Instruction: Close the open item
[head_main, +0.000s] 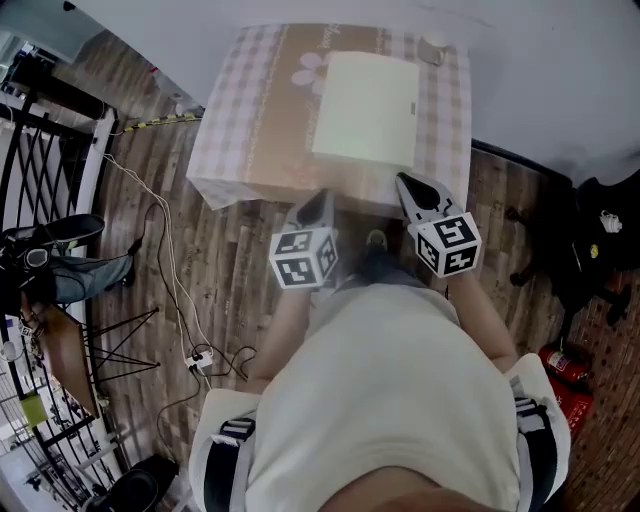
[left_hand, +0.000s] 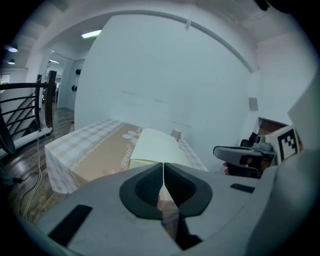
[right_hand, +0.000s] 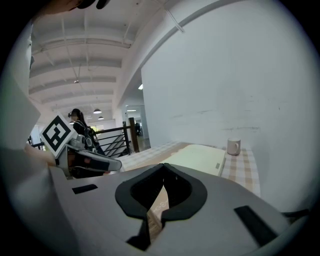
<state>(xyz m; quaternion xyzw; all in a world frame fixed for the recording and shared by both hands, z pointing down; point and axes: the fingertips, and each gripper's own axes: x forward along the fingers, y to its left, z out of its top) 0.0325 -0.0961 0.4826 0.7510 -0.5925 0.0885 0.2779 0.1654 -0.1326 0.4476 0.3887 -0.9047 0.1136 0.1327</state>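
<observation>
A flat pale cream box (head_main: 365, 108) lies on a table under a checked cloth (head_main: 240, 120), and its lid is down flat. Both grippers hover side by side just off the table's near edge, short of the box. My left gripper (head_main: 322, 196) is shut with nothing between its jaws; its tips (left_hand: 163, 164) meet in front of the box (left_hand: 155, 147). To its right, my right gripper (head_main: 405, 181) is also shut and empty, and its tips (right_hand: 163, 166) point toward the box (right_hand: 200, 156).
A small cup (head_main: 433, 52) stands at the table's far right corner, close to the white wall. White cables and a power strip (head_main: 200, 357) lie on the wooden floor at left, beside a black railing (head_main: 40, 150). A black bag (head_main: 590, 240) and a red extinguisher (head_main: 566, 372) sit at right.
</observation>
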